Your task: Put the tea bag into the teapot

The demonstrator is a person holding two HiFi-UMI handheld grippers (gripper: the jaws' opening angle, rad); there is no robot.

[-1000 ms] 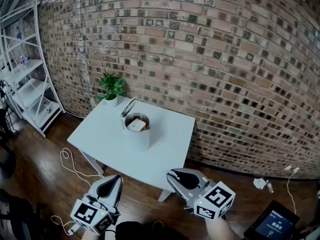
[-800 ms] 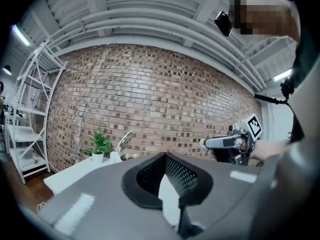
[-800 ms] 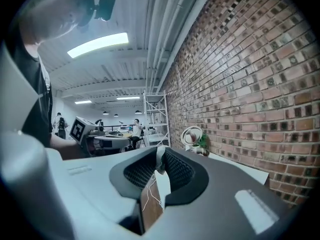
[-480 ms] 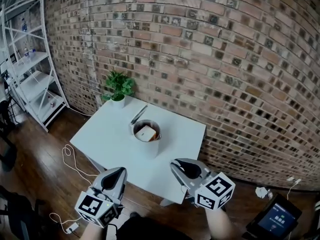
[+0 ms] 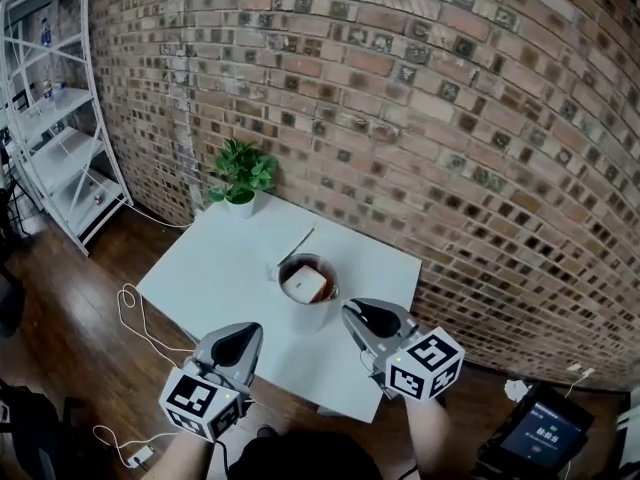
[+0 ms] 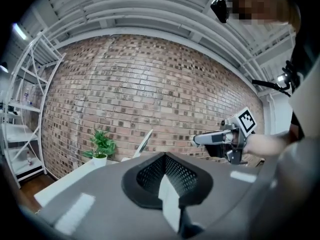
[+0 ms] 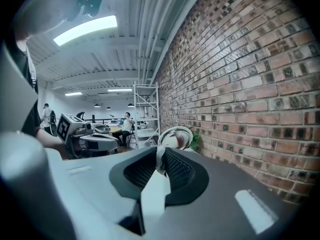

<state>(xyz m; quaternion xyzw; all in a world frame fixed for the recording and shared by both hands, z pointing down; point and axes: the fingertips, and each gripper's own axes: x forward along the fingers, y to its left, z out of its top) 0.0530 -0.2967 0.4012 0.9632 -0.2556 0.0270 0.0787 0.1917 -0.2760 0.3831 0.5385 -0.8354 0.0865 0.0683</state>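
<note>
The left hand-held gripper hangs at the near edge of the worktop, down-left of the teapot, its jaws pressed together on nothing. The tea bag lies flat inside the teapot, whose lid is tipped open behind it. The right hand-held gripper, likewise closed and empty, sits just right of the teapot and is the nearer of the two. The task looks done.

Head view: near edge of tabletop masked by left gripper and right gripper. Shelf cut by left edge. Pale item inside teapot too small to identify. Screen print unreadable.
Left gripper view: teapot body hidden behind own fingers; only lid shows.
Right gripper view: teapot body likewise hidden, lid alone visible. Distant person too small to detail.
</note>
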